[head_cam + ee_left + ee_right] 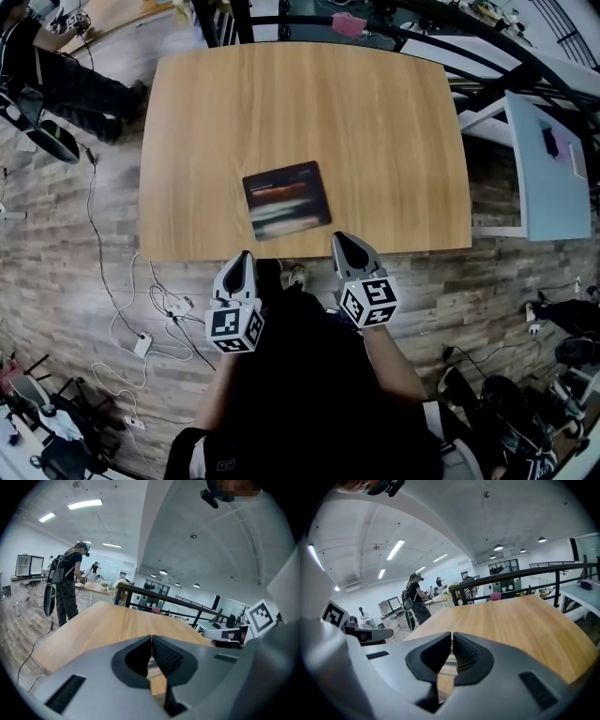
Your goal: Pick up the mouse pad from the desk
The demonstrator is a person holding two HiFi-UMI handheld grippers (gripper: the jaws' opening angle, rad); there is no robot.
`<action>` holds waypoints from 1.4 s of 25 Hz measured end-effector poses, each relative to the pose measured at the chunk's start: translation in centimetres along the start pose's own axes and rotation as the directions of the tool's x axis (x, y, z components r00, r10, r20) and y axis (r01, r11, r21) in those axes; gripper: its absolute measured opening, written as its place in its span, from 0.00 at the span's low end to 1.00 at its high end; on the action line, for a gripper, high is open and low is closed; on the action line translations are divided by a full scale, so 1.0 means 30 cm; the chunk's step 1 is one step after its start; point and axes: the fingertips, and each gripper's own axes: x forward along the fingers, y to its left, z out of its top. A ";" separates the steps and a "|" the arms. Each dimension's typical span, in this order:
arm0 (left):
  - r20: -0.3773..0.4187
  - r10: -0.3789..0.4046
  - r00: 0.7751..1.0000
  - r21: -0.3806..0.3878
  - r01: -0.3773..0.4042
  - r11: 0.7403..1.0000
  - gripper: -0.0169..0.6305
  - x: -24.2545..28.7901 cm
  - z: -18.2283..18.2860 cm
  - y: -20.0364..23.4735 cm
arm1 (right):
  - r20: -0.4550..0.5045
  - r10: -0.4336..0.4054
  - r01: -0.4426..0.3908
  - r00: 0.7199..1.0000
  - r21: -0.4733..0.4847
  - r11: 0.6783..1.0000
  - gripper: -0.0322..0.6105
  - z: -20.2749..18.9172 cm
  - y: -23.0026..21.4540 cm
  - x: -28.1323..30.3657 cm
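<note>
Now both my claws are pressed together, empty. Just ahead, between left claw and right claw, the mouse pad lies crosswise, its right end angled slightly farther away.

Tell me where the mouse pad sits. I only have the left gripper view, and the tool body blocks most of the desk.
Observer: In the head view the mouse pad lies flat on the desk, near the front edge and nearer its left side.
Operator: Is the left tool on it?
Observer: No contact shows. The left tool is at the desk's front edge, just short of the pad's near-left corner.
Operator: And the right one?
Observer: The right tool is shut with nothing between its jaws, near the pad's near-right corner.
</note>
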 end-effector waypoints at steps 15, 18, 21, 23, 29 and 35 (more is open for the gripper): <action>-0.192 0.012 0.981 -0.061 -0.024 0.998 0.07 0.290 -0.150 0.191 | -0.200 -0.010 0.021 0.980 0.048 0.999 0.22 -0.160 -0.110 0.275; -0.252 -0.007 0.968 -0.084 -0.015 0.996 0.09 0.341 -0.201 0.196 | -0.259 -0.008 0.022 0.966 0.050 0.999 0.28 -0.211 -0.153 0.314; -0.320 -0.039 0.947 -0.109 0.004 0.994 0.28 0.382 -0.274 0.194 | -0.313 -0.011 0.028 0.950 0.047 0.998 0.32 -0.273 -0.190 0.349; -0.359 -0.047 0.932 -0.113 0.006 0.994 0.30 0.411 -0.324 0.200 | -0.354 -0.016 0.035 0.935 0.047 0.998 0.35 -0.324 -0.218 0.377; -0.447 -0.058 0.893 -0.129 0.000 0.992 0.35 0.471 -0.434 0.237 | -0.463 -0.027 0.044 0.886 0.026 0.999 0.37 -0.449 -0.263 0.452; -0.497 -0.058 0.866 -0.143 -0.016 0.990 0.37 0.518 -0.498 0.235 | -0.531 -0.049 0.076 0.846 0.030 0.997 0.38 -0.529 -0.328 0.472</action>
